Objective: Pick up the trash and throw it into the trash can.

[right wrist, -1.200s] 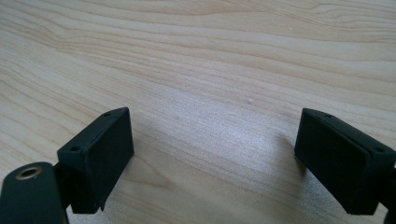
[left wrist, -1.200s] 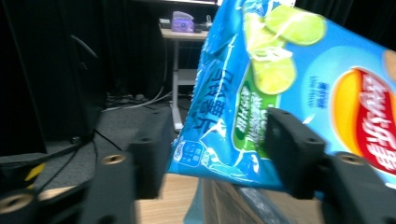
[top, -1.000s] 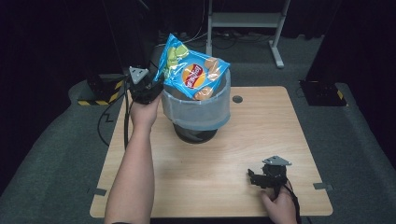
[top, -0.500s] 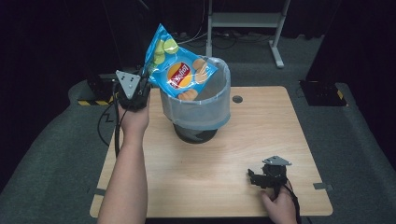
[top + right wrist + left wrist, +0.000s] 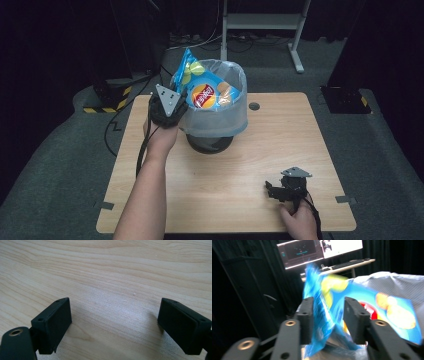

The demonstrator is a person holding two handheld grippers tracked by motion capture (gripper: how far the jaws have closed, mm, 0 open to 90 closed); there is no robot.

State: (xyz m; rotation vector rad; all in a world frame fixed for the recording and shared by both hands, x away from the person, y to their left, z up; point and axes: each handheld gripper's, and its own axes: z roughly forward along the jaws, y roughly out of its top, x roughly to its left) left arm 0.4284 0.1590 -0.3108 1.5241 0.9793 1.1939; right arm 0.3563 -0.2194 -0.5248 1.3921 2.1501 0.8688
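Landmark: lined bin (image 5: 215, 107), a dark tub with a pale plastic liner folded over its rim, standing on the far middle of the counter (image 5: 240, 165). All places below are given from it.

Left hand-held gripper (image 5: 172, 107): just left of the bin's rim, raised off the counter, the forearm reaching up from the near edge. Its jaws stand a narrow gap apart with the bag's crimped edge between them; whether they pinch it or have just let go, I cannot tell.

Chip bag (image 5: 202, 87): blue, with a red logo and yellow chips printed on it. It stands tilted in the bin's mouth, lower part inside the liner, top corner poking above the rim on the left.

Right hand-held gripper (image 5: 285, 190): well to the right and nearer than the bin, resting low at the counter's near edge, jaws spread wide with nothing between them.

Step in hand (judged): dropping the bag into the bin, at or near the release.

Next move (judged): spread the left jaws fully, let the bag slide down, then draw the gripper clear of the liner without snagging it.

Left gripper view adds: the bag (image 5: 352, 315) blurred between the jaws, the liner (image 5: 397, 287) beyond it, a lit monitor (image 5: 319, 250) in the dark background.

Right gripper view adds: bare wood grain (image 5: 112, 277) between the parted jaws.
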